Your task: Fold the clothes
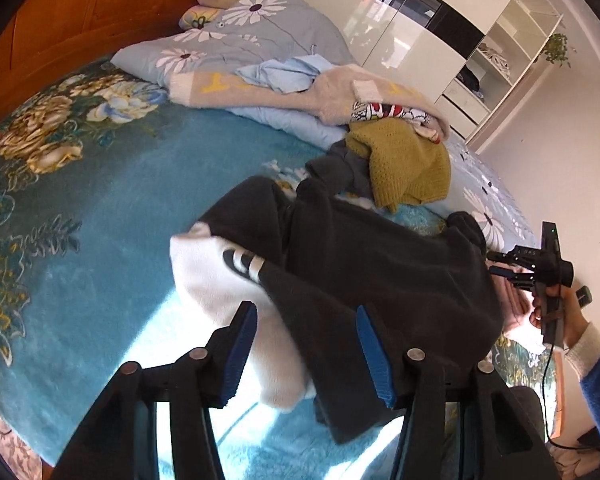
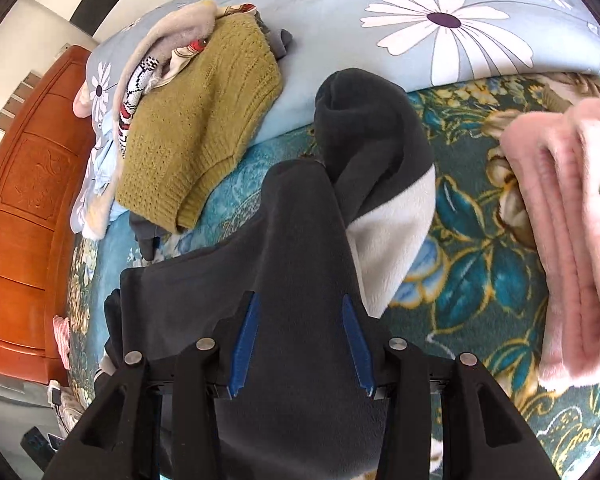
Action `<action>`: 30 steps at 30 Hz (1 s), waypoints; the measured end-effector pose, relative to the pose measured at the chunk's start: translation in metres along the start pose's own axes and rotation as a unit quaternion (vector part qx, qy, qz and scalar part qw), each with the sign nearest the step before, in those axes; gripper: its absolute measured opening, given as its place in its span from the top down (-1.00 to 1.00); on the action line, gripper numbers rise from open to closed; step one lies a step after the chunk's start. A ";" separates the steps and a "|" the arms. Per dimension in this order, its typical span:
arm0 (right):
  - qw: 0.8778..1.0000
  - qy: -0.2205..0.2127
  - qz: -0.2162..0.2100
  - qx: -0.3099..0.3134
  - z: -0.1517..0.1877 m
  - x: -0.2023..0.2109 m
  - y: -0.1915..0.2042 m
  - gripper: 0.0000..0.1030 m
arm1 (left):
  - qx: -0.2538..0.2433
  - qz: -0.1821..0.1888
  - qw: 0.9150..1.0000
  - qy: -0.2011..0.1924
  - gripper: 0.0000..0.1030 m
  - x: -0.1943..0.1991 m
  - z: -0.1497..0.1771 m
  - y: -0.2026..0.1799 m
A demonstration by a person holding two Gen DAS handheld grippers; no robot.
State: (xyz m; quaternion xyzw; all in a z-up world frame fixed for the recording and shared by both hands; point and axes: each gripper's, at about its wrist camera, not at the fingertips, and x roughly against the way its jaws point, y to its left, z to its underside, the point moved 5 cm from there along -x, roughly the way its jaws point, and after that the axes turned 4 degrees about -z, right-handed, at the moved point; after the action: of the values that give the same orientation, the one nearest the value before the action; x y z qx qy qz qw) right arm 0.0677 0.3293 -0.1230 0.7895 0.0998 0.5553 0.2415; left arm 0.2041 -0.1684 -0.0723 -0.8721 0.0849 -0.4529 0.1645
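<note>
Folding: black and white fleece top (image 1: 364,280) lies on the blue blanket (image 1: 100,220), near the mustard sweater (image 1: 408,168).
Left gripper (image 1: 306,356): wide, empty.
Right gripper (image 2: 300,344): wide, fabric between fingers, unclamped.
Tip: pinch both edges evenly, keep the crease straight.

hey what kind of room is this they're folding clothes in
Most likely a bedroom. The clothes lie on a bed with a floral blanket, a wooden headboard stands behind it, and a daisy-print quilt is bunched near a white wardrobe.
</note>
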 end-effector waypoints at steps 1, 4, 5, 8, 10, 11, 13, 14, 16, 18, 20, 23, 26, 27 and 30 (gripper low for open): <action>1.000 0.000 0.001 0.006 -0.007 -0.005 0.005 0.14 | -0.004 0.002 1.000 -0.002 -0.17 -0.011 -0.016 -0.003; 1.000 -0.001 0.009 0.029 -0.030 -0.016 0.020 0.09 | -0.016 -0.010 1.000 0.021 -0.19 -0.061 -0.052 -0.015; 0.999 -0.001 0.015 0.036 -0.037 -0.020 0.023 0.01 | -0.019 -0.013 0.999 0.031 -0.19 -0.080 -0.060 -0.020; 0.999 0.008 0.030 0.045 -0.052 -0.036 0.024 -0.05 | -0.021 -0.028 0.998 0.056 -0.19 -0.130 -0.078 -0.027; 0.998 0.015 0.045 0.048 -0.060 -0.049 0.024 -0.05 | -0.023 -0.035 0.997 0.065 -0.19 -0.157 -0.085 -0.030; 0.997 0.019 0.049 0.050 -0.063 -0.055 0.023 -0.05 | -0.019 -0.038 0.996 0.073 -0.19 -0.170 -0.087 -0.030; 0.997 0.027 0.054 0.052 -0.067 -0.064 0.022 -0.06 | -0.012 -0.045 0.995 0.087 -0.19 -0.195 -0.091 -0.029; 0.997 0.031 0.056 0.052 -0.068 -0.068 0.022 -0.06 | -0.007 -0.052 0.994 0.094 -0.19 -0.206 -0.090 -0.028; 0.996 0.040 0.060 0.054 -0.070 -0.076 0.022 -0.06 | 0.005 -0.059 0.992 0.109 -0.19 -0.225 -0.089 -0.027; 0.994 0.049 0.069 0.067 -0.069 -0.082 0.025 0.06 | 0.007 -0.051 0.992 0.117 -0.15 -0.236 -0.088 -0.031; 0.992 0.055 0.074 0.082 -0.067 -0.082 0.028 0.57 | 0.008 -0.051 0.992 0.118 -0.08 -0.243 -0.087 -0.035; 0.994 0.049 0.056 0.074 -0.063 -0.075 0.027 0.81 | 0.040 -0.056 0.989 0.133 0.67 -0.249 -0.084 -0.031; 0.998 0.029 0.017 0.058 -0.059 -0.055 0.028 0.87 | 0.052 -0.050 0.990 0.124 0.82 -0.238 -0.081 -0.034; 0.998 0.021 0.002 0.053 -0.058 -0.047 0.029 0.87 | 0.053 -0.049 0.990 0.118 0.82 -0.231 -0.081 -0.036; 0.998 -0.006 -0.043 0.041 -0.053 -0.017 0.034 0.88 | 0.057 -0.013 0.995 0.080 0.84 -0.190 -0.091 -0.050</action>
State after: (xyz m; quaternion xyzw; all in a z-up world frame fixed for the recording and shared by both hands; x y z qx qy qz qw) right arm 0.0084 0.3076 -0.1062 0.7972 0.1553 0.5349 0.2329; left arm 0.0202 -0.0841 -0.1503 -0.8233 0.0605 -0.5273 0.2013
